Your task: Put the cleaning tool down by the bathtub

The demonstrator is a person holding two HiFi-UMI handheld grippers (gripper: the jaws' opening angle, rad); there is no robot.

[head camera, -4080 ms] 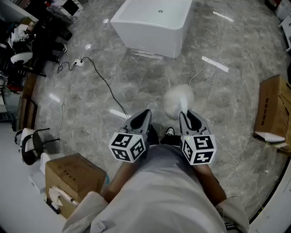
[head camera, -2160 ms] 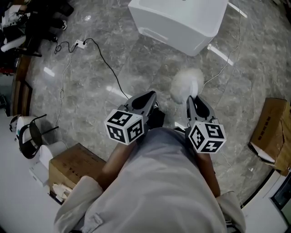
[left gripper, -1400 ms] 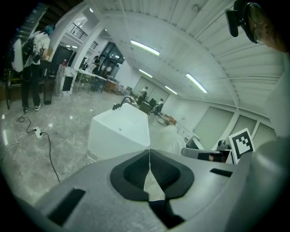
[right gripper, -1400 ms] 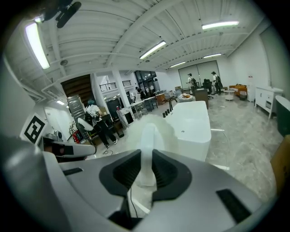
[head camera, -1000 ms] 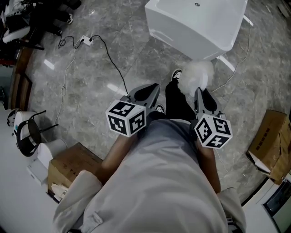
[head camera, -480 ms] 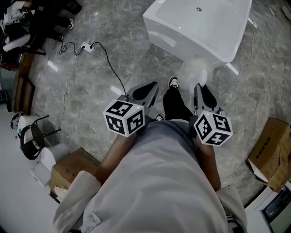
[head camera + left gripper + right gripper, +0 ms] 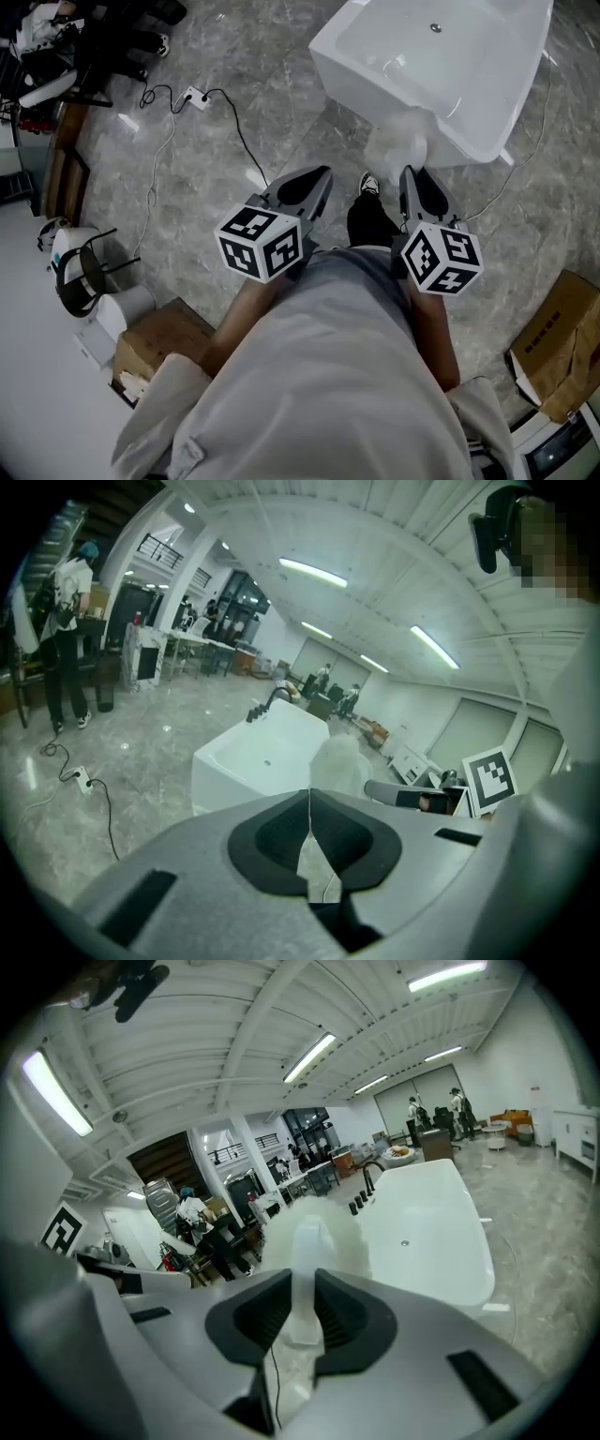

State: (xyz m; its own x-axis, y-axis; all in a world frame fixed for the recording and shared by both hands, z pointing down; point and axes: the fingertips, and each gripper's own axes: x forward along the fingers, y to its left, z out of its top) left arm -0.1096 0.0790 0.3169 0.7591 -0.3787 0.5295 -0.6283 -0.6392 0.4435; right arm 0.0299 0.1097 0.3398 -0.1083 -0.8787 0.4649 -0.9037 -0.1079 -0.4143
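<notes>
The bathtub (image 7: 441,66) has come much nearer, its rim now by the duster (image 7: 394,150) pinched in the right hand-held gripper (image 7: 412,178), so set-down seems close; the left hand-held gripper (image 7: 309,183) is pressed together, empty.

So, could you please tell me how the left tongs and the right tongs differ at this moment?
The left tongs are shut on nothing; the right tongs grip the white handle of a fluffy duster. In the head view the left tongs point over the floor, the right tongs toward the bathtub, with the duster's head at its near wall. Both are grey and carry a marker cube.
</notes>
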